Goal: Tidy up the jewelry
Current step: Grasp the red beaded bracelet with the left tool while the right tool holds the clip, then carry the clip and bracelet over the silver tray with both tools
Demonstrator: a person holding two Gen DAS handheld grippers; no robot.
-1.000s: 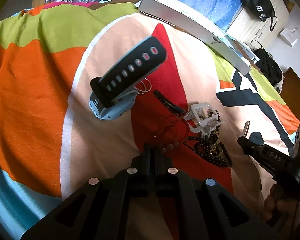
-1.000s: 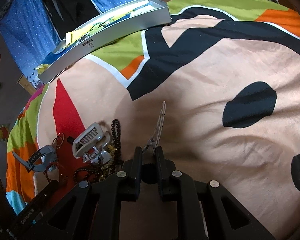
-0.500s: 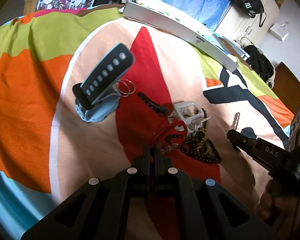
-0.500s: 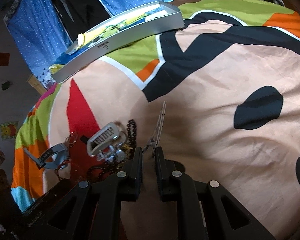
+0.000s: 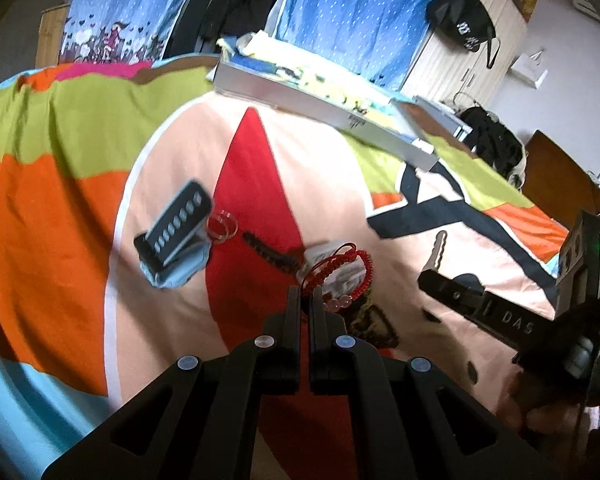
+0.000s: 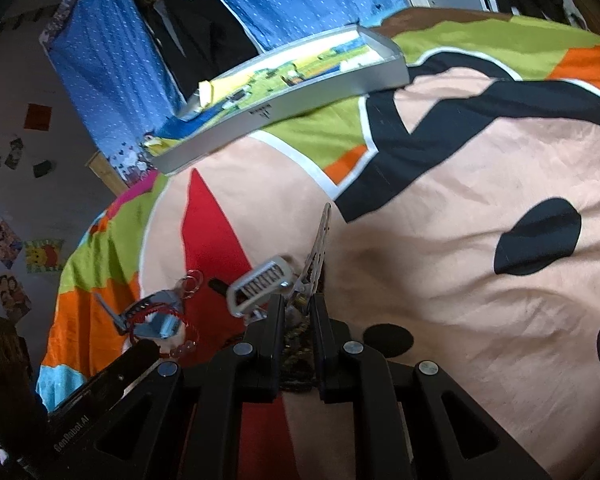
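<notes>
Left tongs: I hold the left gripper point(image 5: 305, 294) with its jaws pinched on the red braided cord bracelet with pale pink beads point(image 5: 340, 270).
Change, left: 1.0 s ago that bracelet lay flat on the red patch of the bedspread; now it hangs from my jaws as an open loop, clear of the heap.
Right tongs: the right gripper point(image 6: 296, 306) has its jaws slightly parted, with the flat perforated silver metal hair clip point(image 6: 320, 244) rising from between them. I cannot tell whether they actually clamp it.
Change, right: the clip keeps the same upright pose across all 3 moments, while the gap between the jaws looks wider than 1.0 s ago.
Heap: the white plastic claw hair clip point(image 6: 260, 284) and the dark bead necklace point(image 5: 370, 314) remain together on the multicoloured patterned bedspread point(image 5: 60, 200), just ahead of both grippers.
Other items: the black perforated strap on a pale blue base point(image 5: 174, 236), the 2 thin clear rings point(image 5: 222, 224) and the black toothed hair clip point(image 5: 266, 252) lie apart to the left, unmoved on the spread.
Destination: the long silver tray with a colourful lining point(image 6: 284, 92) sits at the far edge, well apart from the heap.
Assessment: 1 piece is separated from the tangle; I judge that carrying it to a place of its own is the step in hand, with most items unsorted.
</notes>
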